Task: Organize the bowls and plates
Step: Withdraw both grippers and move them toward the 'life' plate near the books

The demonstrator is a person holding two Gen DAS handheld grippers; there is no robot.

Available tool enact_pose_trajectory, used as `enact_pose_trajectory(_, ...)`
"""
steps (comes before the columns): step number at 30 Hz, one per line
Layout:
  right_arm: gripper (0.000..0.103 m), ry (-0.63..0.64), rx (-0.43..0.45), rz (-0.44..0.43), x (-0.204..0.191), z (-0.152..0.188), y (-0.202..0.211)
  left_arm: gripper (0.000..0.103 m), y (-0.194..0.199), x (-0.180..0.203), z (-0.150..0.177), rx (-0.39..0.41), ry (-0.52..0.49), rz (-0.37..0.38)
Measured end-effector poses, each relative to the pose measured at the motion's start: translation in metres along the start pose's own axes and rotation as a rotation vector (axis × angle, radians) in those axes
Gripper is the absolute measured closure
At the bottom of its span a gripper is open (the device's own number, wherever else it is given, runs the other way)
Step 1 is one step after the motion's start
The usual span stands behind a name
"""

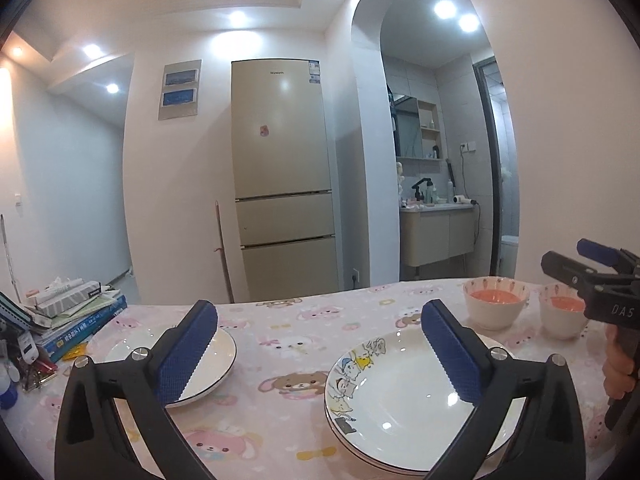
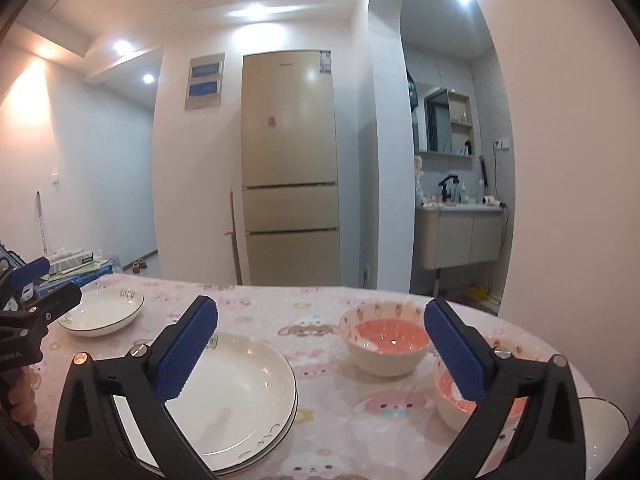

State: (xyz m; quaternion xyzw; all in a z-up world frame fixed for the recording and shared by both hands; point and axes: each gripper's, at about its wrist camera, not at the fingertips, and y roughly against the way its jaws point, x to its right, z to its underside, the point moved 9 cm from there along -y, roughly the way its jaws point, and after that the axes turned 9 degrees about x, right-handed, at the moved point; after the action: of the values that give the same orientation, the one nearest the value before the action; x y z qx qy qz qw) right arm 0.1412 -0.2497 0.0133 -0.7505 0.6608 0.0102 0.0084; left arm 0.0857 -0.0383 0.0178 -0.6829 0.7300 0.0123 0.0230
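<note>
My left gripper (image 1: 320,312) stands open above the pink tablecloth (image 1: 280,336) with nothing between its blue pads. A single white plate (image 1: 218,354) lies under its left finger. A stack of white plates (image 1: 400,400) with cartoon print lies under its right finger. Two white bowls with orange insides (image 1: 496,308) (image 1: 560,316) stand at the back right. My right gripper (image 2: 320,312) is open and empty too, over the gap between the plate stack (image 2: 240,392) and the bowls (image 2: 384,340) (image 2: 450,396). The single plate (image 2: 104,308) lies at the far left.
A pile of books and a tissue box (image 1: 76,308) sits at the table's left end, with small clutter beside it. A beige fridge (image 1: 280,180) stands behind the table. A white round object (image 2: 600,432) lies past the table's right edge.
</note>
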Motion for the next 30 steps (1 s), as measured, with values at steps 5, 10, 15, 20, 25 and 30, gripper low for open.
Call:
enact_pose_trajectory(5, 0.0, -0.02, 0.011, 0.0, 0.002, -0.002, 0.0, 0.0, 0.007, -0.008, -0.01, 0.045, 0.016, -0.018)
enact_pose_trajectory(10, 0.0, 0.031, 0.063, 0.028, -0.001, -0.007, 0.01, 0.0, 0.008, -0.02, -0.012, 0.062, 0.076, -0.03)
enact_pose_trajectory(15, 0.0, 0.02, 0.038, 0.007, -0.003, -0.003, 0.006, 0.0, 0.013, -0.031, -0.013, 0.119, 0.109, -0.095)
enact_pose_trajectory(20, 0.0, 0.03, 0.03, 0.03, 0.002, -0.002, 0.004, 0.0, 0.016, -0.036, -0.021, 0.182, 0.019, -0.2)
enact_pose_trajectory(25, 0.0, 0.047, 0.067, 0.093, 0.004, -0.003, 0.002, 0.0, 0.014, -0.043, -0.021, 0.199, 0.003, -0.214)
enact_pose_trajectory(30, 0.0, 0.014, 0.01, -0.056, -0.004, 0.001, -0.006, 0.0, 0.006, -0.048, -0.019, 0.152, 0.048, -0.177)
